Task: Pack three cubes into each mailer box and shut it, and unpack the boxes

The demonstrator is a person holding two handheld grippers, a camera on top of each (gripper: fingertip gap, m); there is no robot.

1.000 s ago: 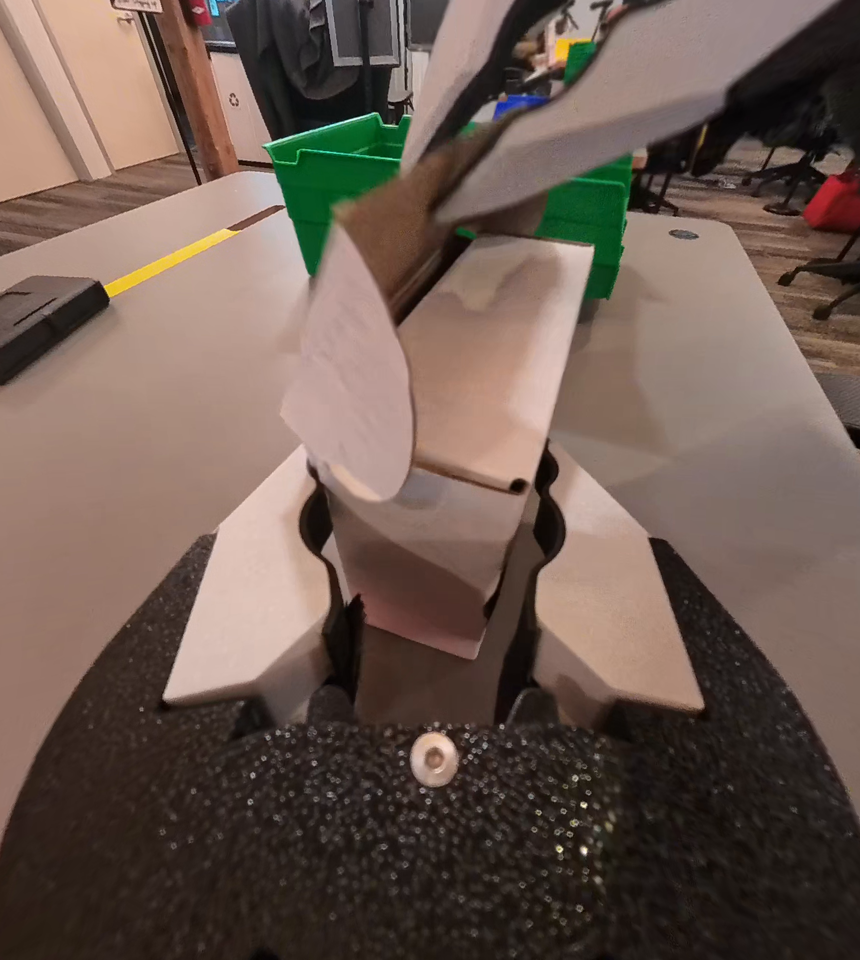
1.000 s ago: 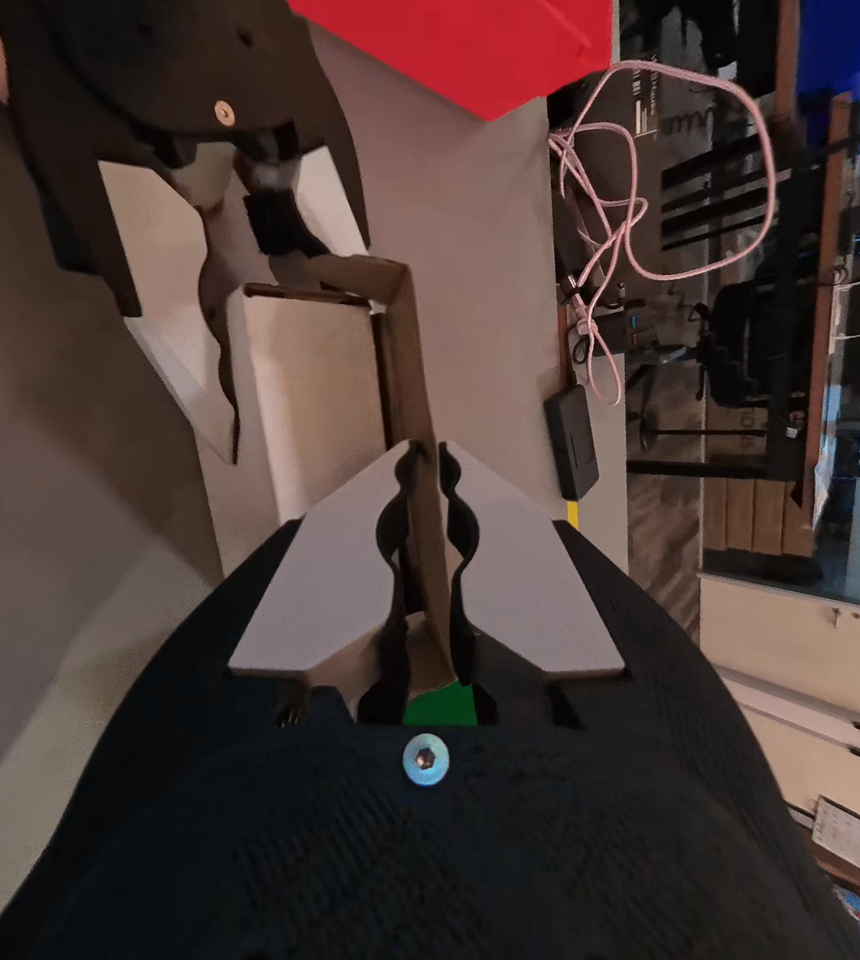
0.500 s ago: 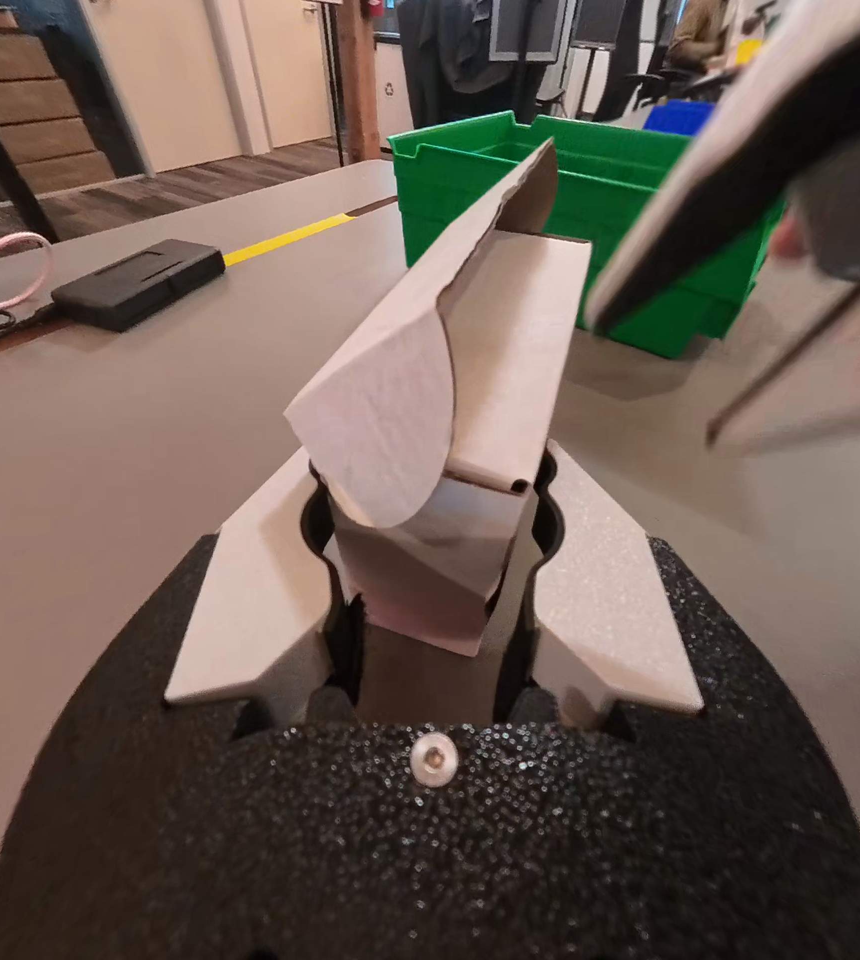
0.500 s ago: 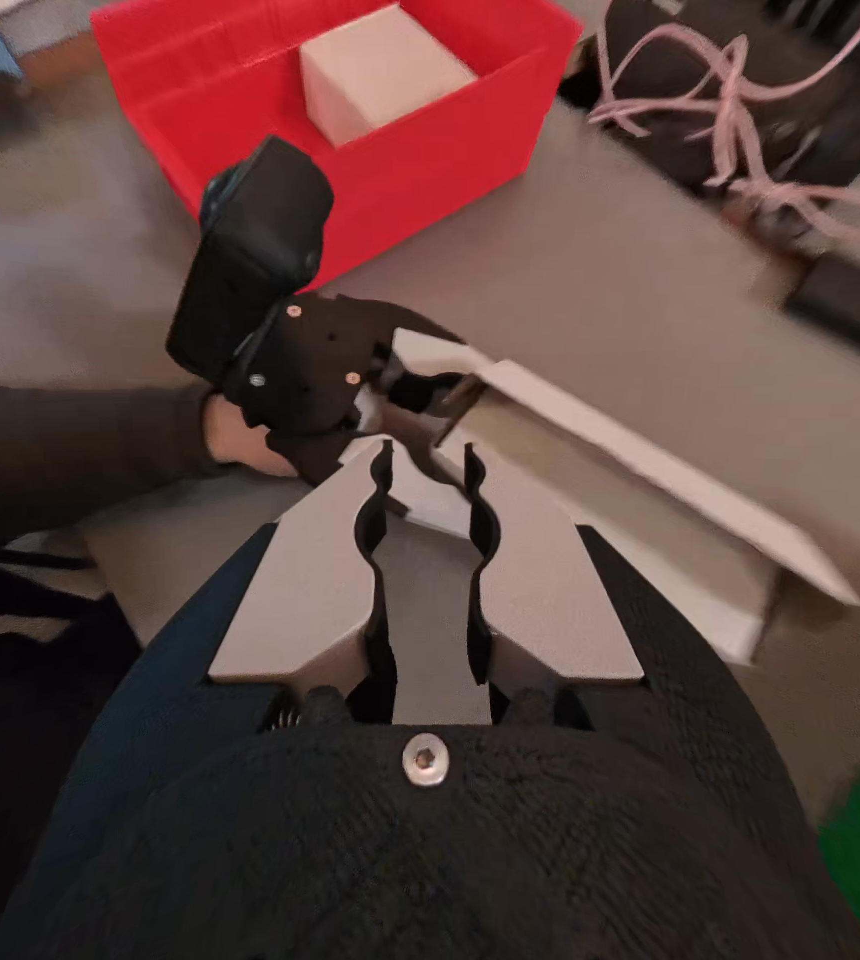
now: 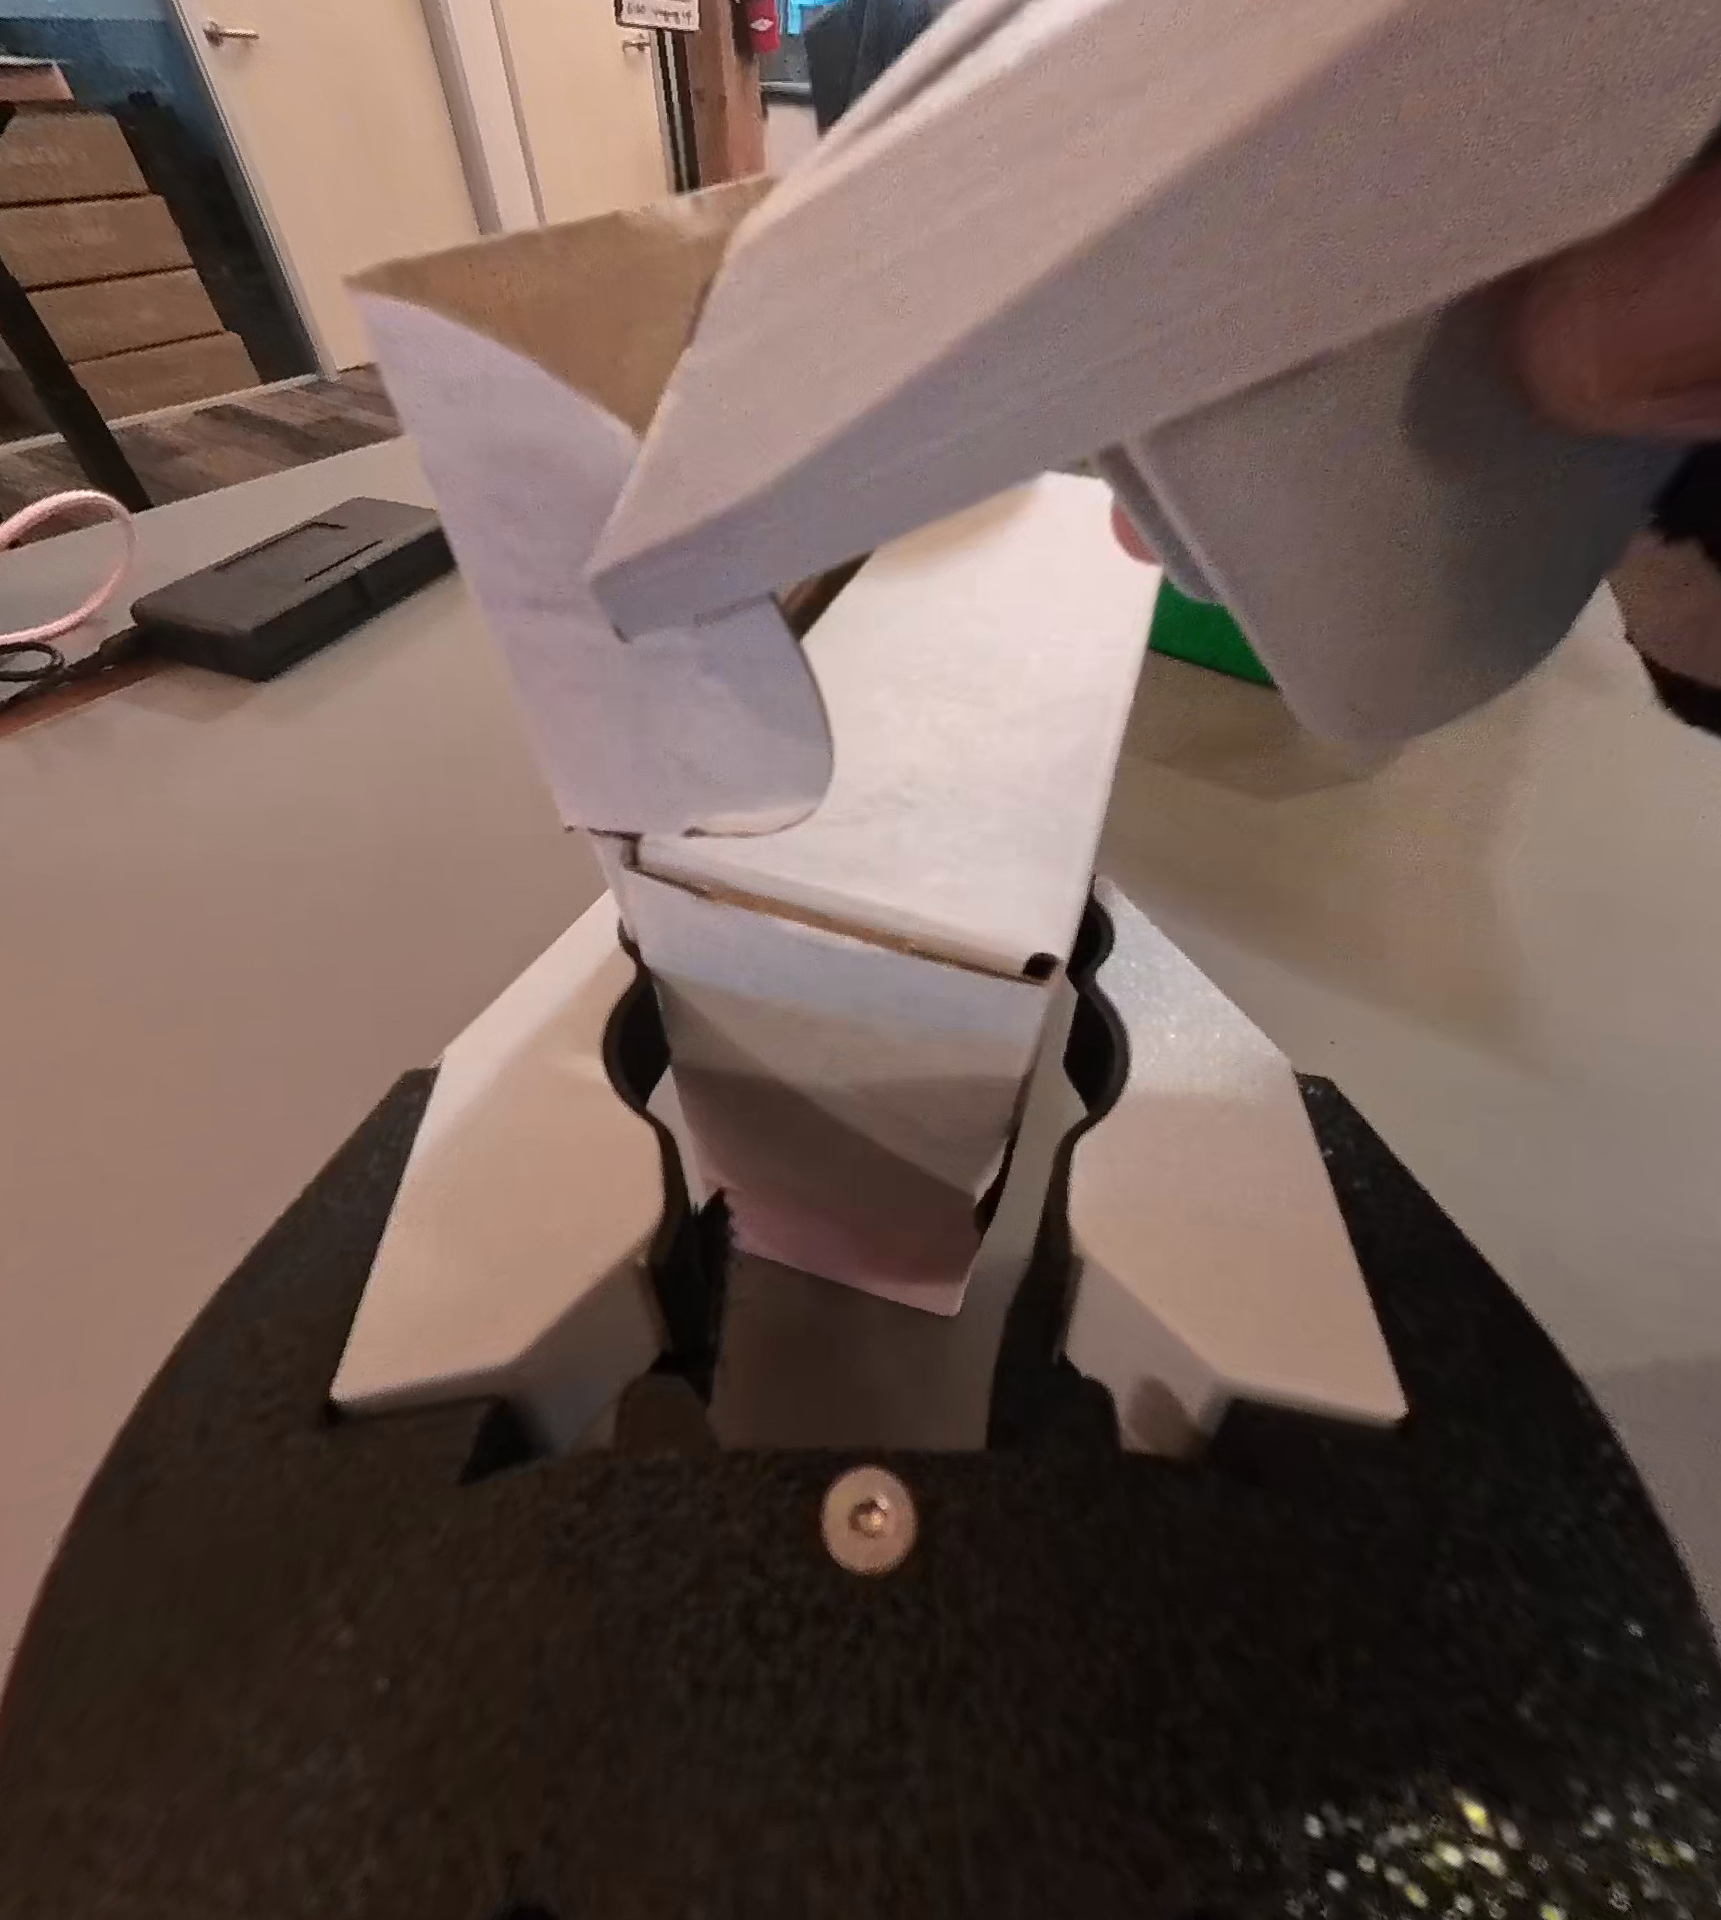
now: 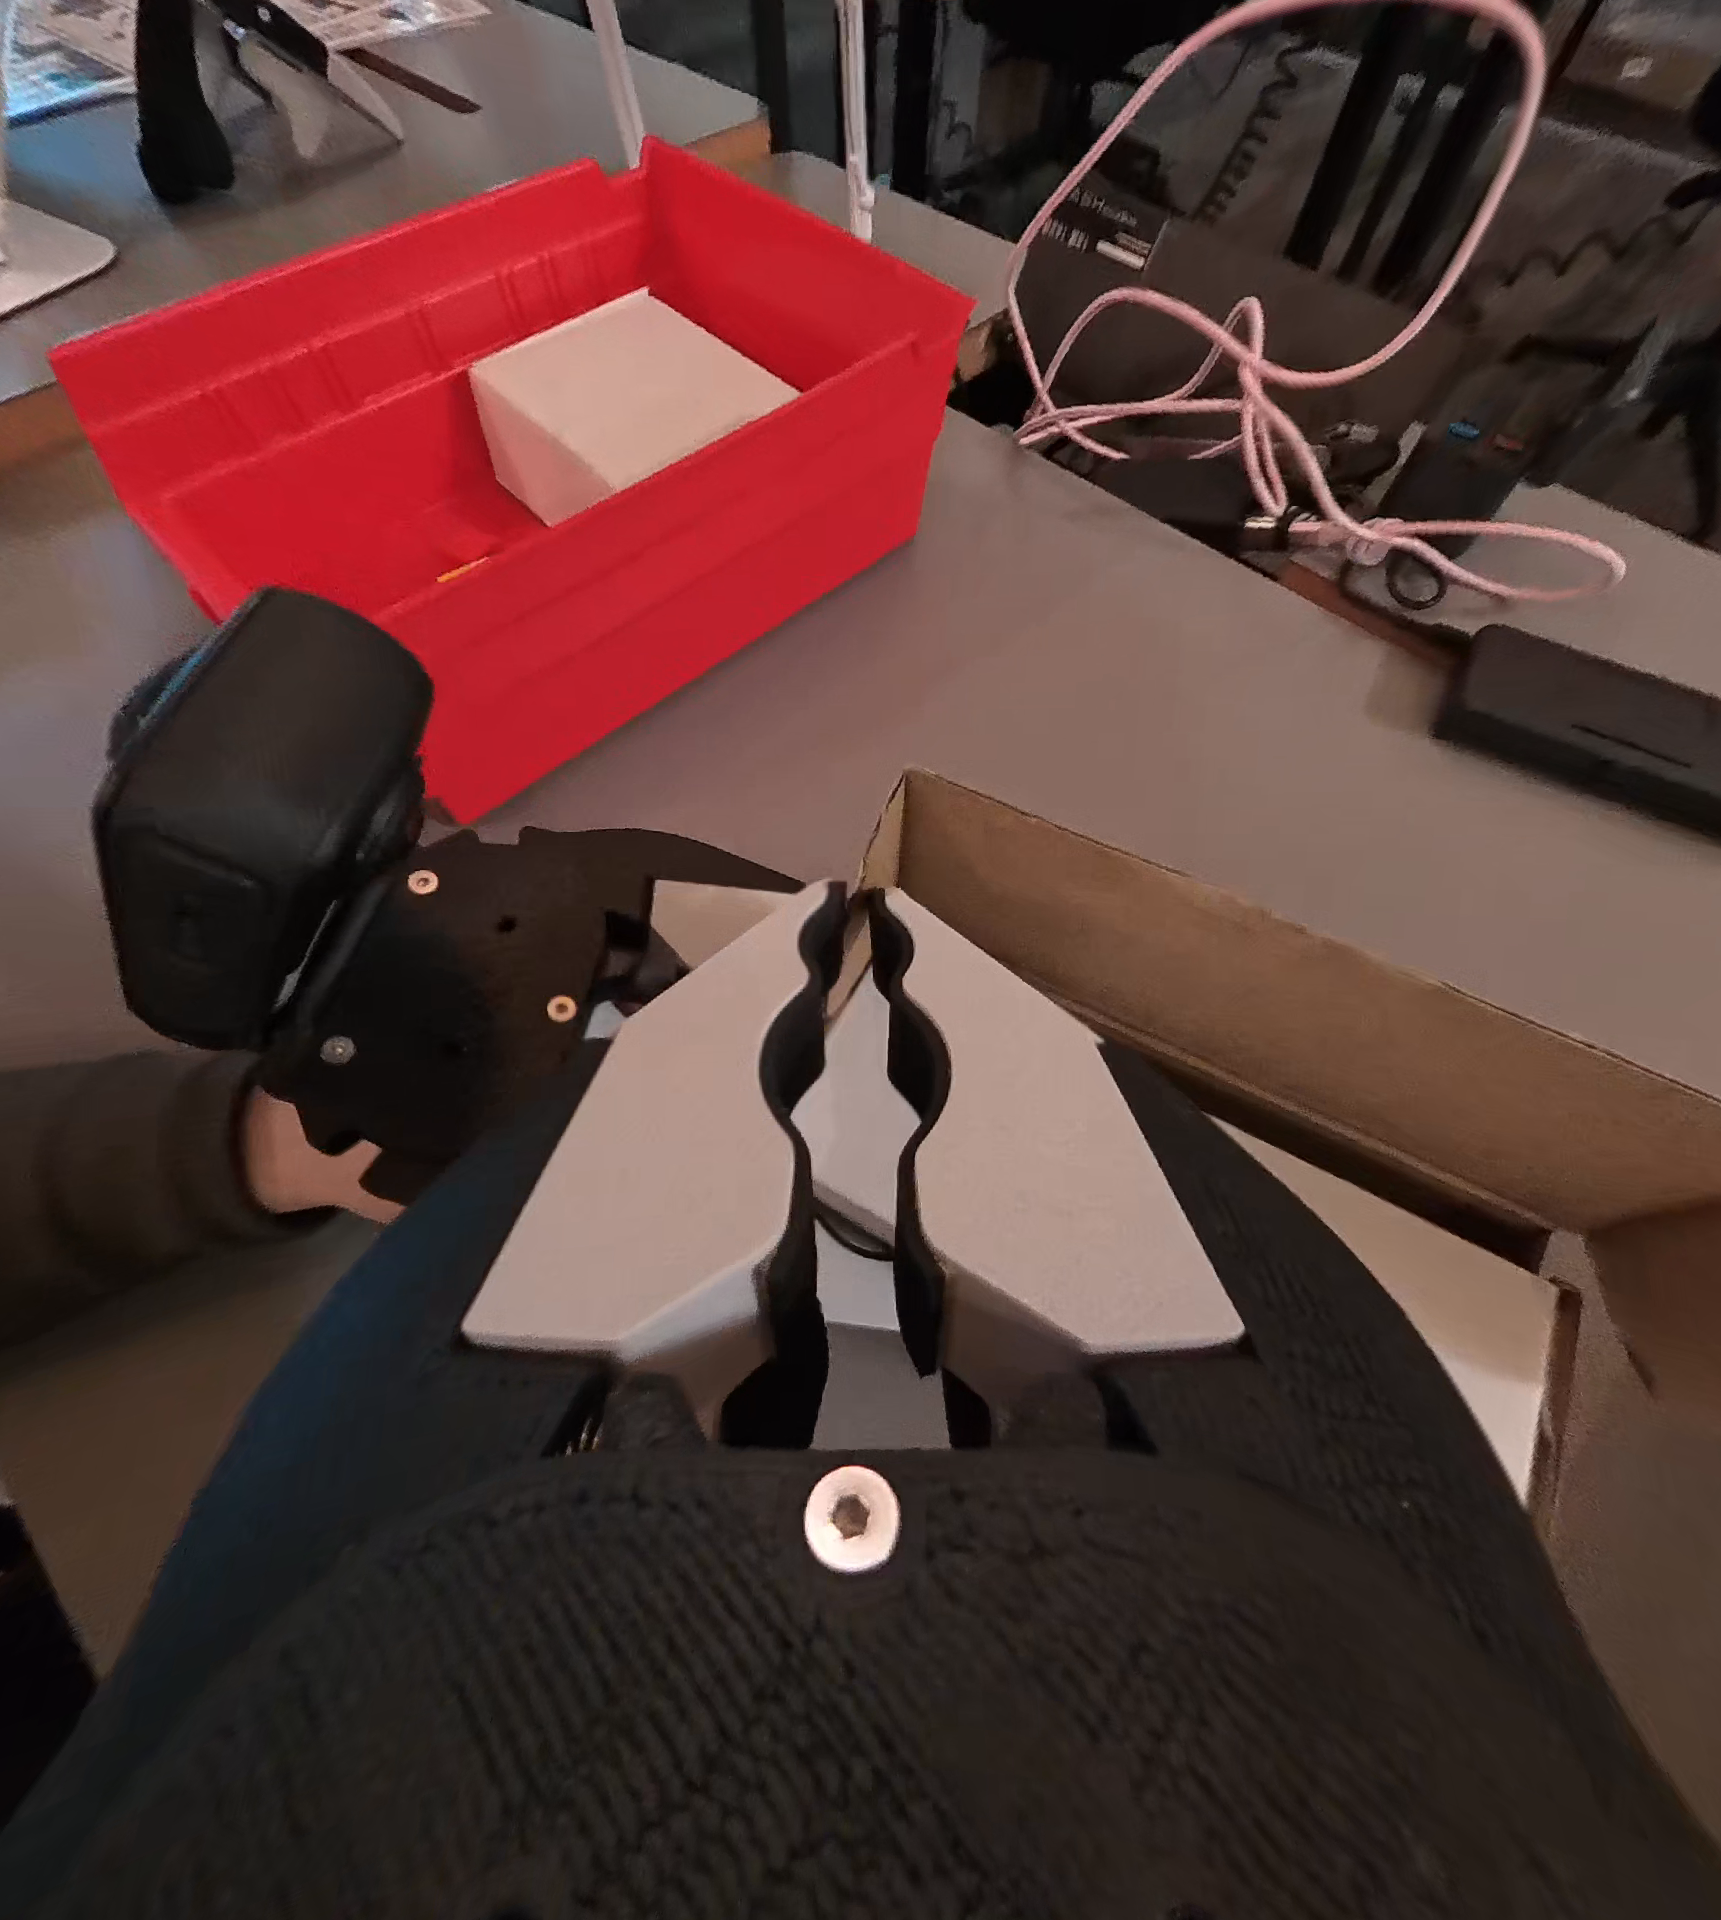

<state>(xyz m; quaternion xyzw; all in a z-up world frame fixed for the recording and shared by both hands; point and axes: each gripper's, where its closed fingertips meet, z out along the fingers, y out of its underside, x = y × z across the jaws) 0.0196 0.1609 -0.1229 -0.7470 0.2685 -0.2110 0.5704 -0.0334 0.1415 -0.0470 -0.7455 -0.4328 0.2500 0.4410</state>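
Matte white cardboard mailer box (image 5: 866, 997), brown corrugated lid (image 6: 1251, 997), glossy red bin (image 6: 731, 582)

My left camera looks low along the table (image 5: 160, 935); my right camera looks down steeply; both closely share the mailer box (image 5: 939, 748).

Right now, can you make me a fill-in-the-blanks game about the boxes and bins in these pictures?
1. The closed white box sits inside the ____ bin.
2. The left gripper squeezes one end of the white mailer box between its two ____.
3. The right gripper pinches the box's brown ____ at its corner.
4. The cable looped near the table's edge is ____.

Missing words: red; fingers; flap; pink
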